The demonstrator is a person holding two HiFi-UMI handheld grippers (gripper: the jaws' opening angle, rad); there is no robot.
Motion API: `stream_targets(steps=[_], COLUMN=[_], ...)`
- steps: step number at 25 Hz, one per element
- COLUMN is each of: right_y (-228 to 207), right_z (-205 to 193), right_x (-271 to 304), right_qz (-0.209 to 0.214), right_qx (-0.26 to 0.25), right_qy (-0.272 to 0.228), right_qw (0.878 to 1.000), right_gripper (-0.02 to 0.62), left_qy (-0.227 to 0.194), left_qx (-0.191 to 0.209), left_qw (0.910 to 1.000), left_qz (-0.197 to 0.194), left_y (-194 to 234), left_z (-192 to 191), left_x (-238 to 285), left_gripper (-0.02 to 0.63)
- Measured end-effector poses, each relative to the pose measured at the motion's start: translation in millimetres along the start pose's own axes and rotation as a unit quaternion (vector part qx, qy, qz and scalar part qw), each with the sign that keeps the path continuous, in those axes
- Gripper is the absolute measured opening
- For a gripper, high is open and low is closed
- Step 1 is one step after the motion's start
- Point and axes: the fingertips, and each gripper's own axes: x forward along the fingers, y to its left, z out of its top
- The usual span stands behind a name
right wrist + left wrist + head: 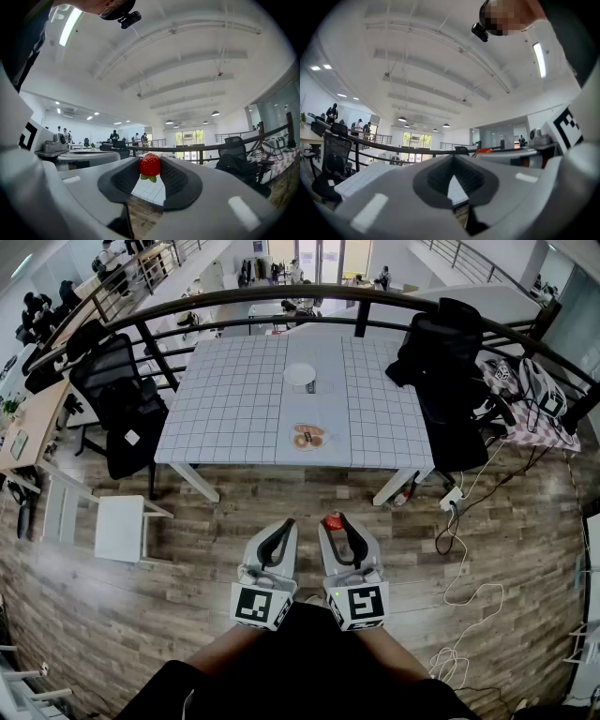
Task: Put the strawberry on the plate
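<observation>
**Spotter:** Where are you in the job?

**Operator:** Carrying. My left hand-held gripper [284,526] hangs over the wooden floor [187,549], well short of the counter [234,399]. Its jaws meet at the tips with nothing between them, so it has no part in this.

**Spotter:** And the target?

**Operator:** A white plate [300,374] sits on the counter, at its far middle. A smaller dish [307,437] with brownish things on it lies near the counter's near edge. I take the white one as the goal, though I can't be sure.

**Spotter:** The fruit?

**Operator:** My right hand-held gripper [335,524] pinches the strawberry [150,165] at the jaw tips, also short of the counter. Next I need a long reach across the counter, a gentle descent and only then a release.
</observation>
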Motion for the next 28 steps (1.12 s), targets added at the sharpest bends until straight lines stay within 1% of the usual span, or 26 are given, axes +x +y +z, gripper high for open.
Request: stream_targets(steps=[4, 7, 8, 11, 13, 15, 19, 23, 25, 28], right_y=[-7.2, -11.8, -15.7, -32.9, -44.8, -56.6, -71.9, -87.5, -95.5, -98.7], right_z=[0.3, -4.9, -6.8, -12.9, -18.4, -26.5, -44.0, -42.2, -40.8, -40.9], right_x=[3.4, 2.3, 2.0, 3.6, 7.1, 15.4, 50.8, 103.0, 132.4, 176.0], right_qz=[-0.002, -0.005, -0.011, -0.036, -0.05, -0.061, -0.084, -0.091, -0.093, -0.079], right_qx=[-0.004, -0.002, 0.003, 0.02, 0.024, 0.029, 0.02, 0.017, 0.02, 0.028], right_qy=[-0.003, 0.001, 0.0, 0.006, 0.014, 0.024, 0.053, 0.06, 0.059, 0.061], right_qw=[1.0, 1.0, 1.0, 0.999, 0.998, 0.997, 0.995, 0.994, 0.994, 0.995], right_gripper=[0.133, 0.132, 0.133, 0.133, 0.133, 0.133, 0.133, 0.133, 0.133, 0.133], left_qy=[-0.01, -0.008, -0.003, 0.028, 0.041, 0.041, 0.027, 0.036, 0.034, 0.028], left_qx=[0.002, 0.0, -0.005, -0.038, -0.037, -0.031, -0.02, -0.017, -0.017, -0.018], left_qw=[0.9999, 1.0, 1.0, 0.9988, 0.9985, 0.9987, 0.9994, 0.9992, 0.9993, 0.9994], left_qz=[0.005, 0.003, -0.002, -0.014, -0.007, 0.003, 0.005, 0.0, -0.003, -0.009], left_y=[1.9, -0.1, -0.1, 10.3, 25.8, 42.2, 72.9, 101.6, 117.2, 140.1], left_z=[2.7, -2.0, -6.4, -25.3, -35.9, -42.0, -47.9, -55.0, -54.2, -54.0], left_x=[8.3, 10.7, 12.7, 19.5, 22.7, 30.1, 61.9, 115.5, 139.8, 167.2], left_gripper=[0.008, 0.008, 0.008, 0.008, 0.008, 0.008, 0.008, 0.008, 0.008, 0.008])
